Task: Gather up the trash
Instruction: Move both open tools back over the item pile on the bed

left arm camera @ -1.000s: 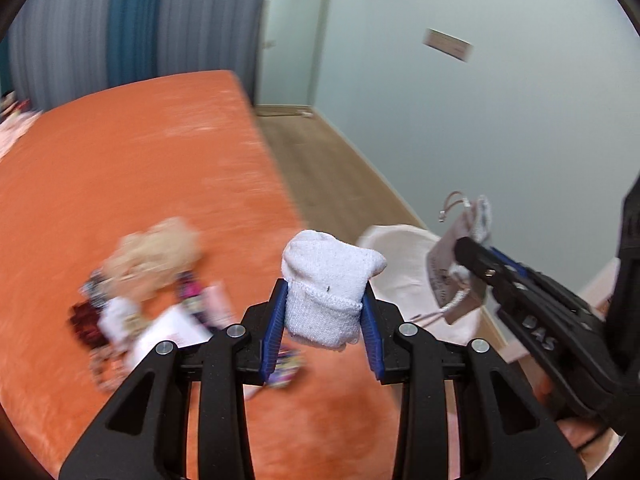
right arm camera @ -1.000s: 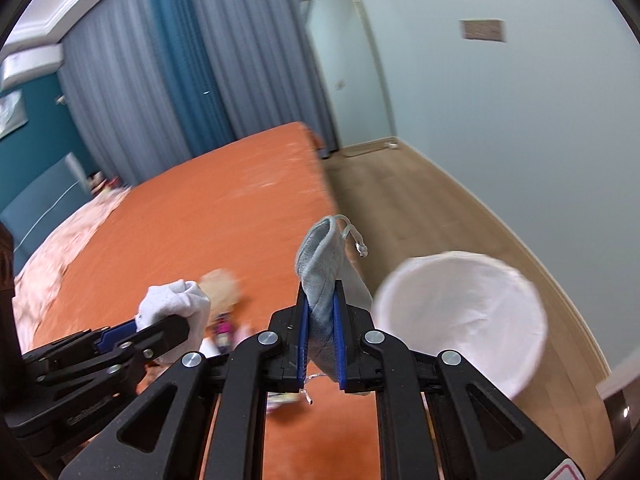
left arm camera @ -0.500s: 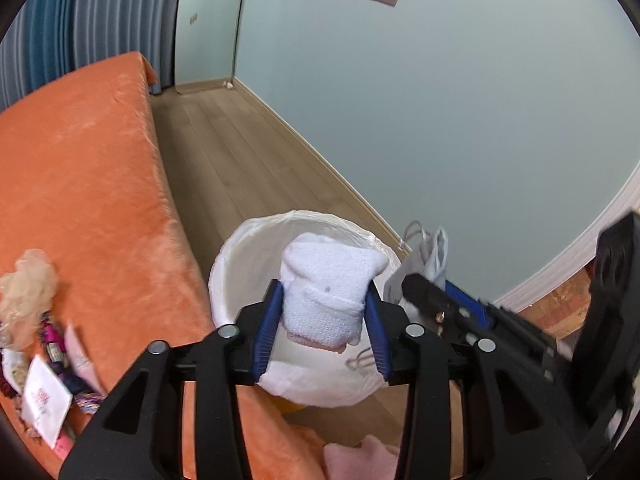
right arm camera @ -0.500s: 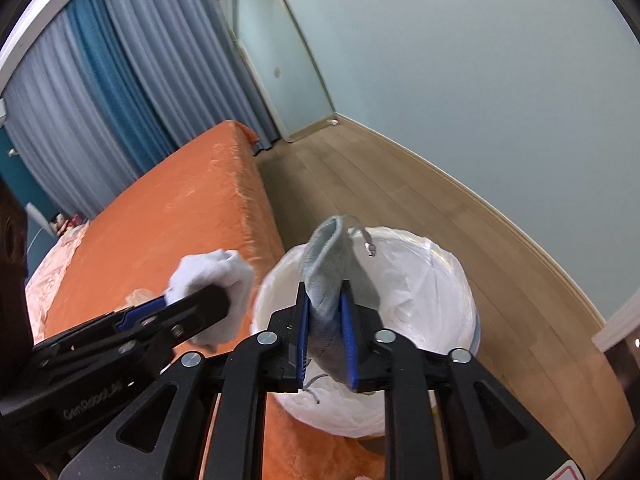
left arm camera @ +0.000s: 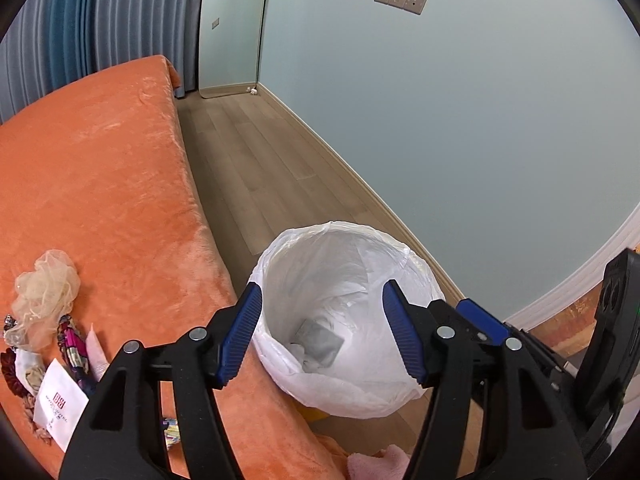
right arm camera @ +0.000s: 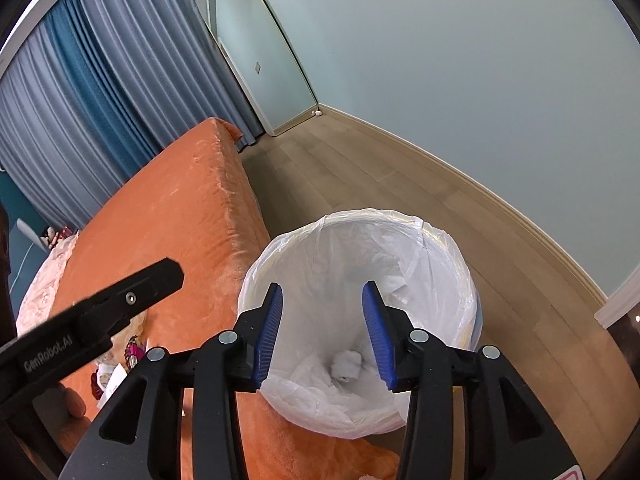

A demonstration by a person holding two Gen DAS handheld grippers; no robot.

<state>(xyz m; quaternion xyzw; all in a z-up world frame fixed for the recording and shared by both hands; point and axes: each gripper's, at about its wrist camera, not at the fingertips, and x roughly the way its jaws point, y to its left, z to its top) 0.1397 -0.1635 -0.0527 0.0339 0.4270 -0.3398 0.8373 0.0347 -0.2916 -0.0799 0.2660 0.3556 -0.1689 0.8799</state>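
A round bin with a white plastic liner (left arm camera: pixel 394 246) stands on the floor against the orange bed; it also shows in the right wrist view (right arm camera: pixel 448 248). My left gripper (left arm camera: pixel 322 332) is open and empty above the bin mouth. My right gripper (right arm camera: pixel 322 334) is open and empty above it too. A grey item (left arm camera: pixel 320 338) and a white wad (right arm camera: pixel 347 364) lie at the bin's bottom. A heap of trash (left arm camera: pixel 48 336) lies on the bed at the left: a beige mesh puff (left arm camera: pixel 46 284), a white paper slip (left arm camera: pixel 60 404), wrappers and hair ties.
The orange bed (left arm camera: pixel 100 168) fills the left. Wooden floor (left arm camera: pixel 264 160) runs between the bed and the pale wall. A mirror (right arm camera: pixel 260 52) leans on the far wall beside curtains. A pink cloth (left arm camera: pixel 376 466) lies on the floor below the bin.
Both grippers swung from the bed to over the bin and opened. The white wad left my left gripper and the grey item left my right; both lie in the bin.
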